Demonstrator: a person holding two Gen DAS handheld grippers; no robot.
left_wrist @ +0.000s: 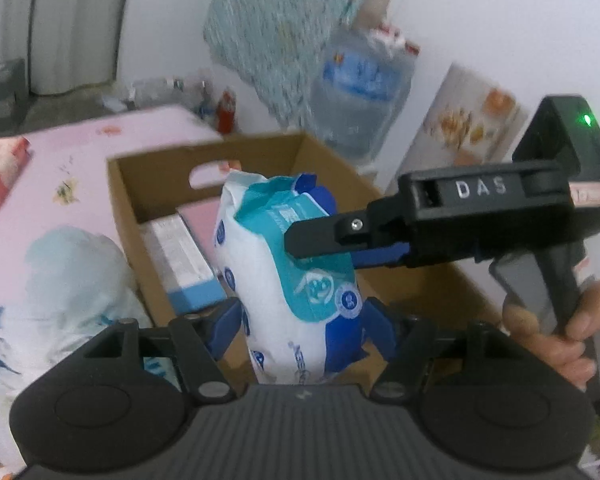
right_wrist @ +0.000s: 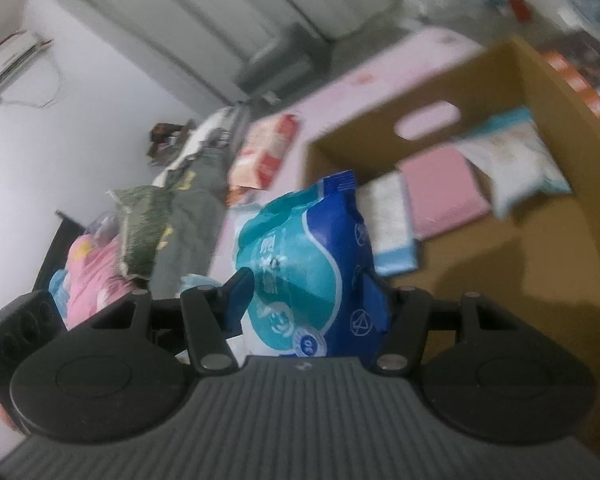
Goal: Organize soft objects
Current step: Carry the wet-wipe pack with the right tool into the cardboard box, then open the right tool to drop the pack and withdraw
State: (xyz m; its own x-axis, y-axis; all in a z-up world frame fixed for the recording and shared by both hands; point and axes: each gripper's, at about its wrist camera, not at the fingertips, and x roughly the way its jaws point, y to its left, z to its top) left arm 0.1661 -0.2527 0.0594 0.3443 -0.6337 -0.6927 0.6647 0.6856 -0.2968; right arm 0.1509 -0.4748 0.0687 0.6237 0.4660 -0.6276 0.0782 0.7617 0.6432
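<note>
Plastic-wrapped and soft, the blue-and-teal pack is hanging upright between both clamped grippers — left hand-held gripper squeezing its near end, right hand-held gripper pinching its right flank — just above the cardboard box lying ahead.

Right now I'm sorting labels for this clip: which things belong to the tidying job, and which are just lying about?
Job:
- blue-and-white soft pack, clamped by left gripper and right gripper
- cardboard box
- pink pack inside it

Lying about:
- water jug
- red bottle
- air conditioner
</note>
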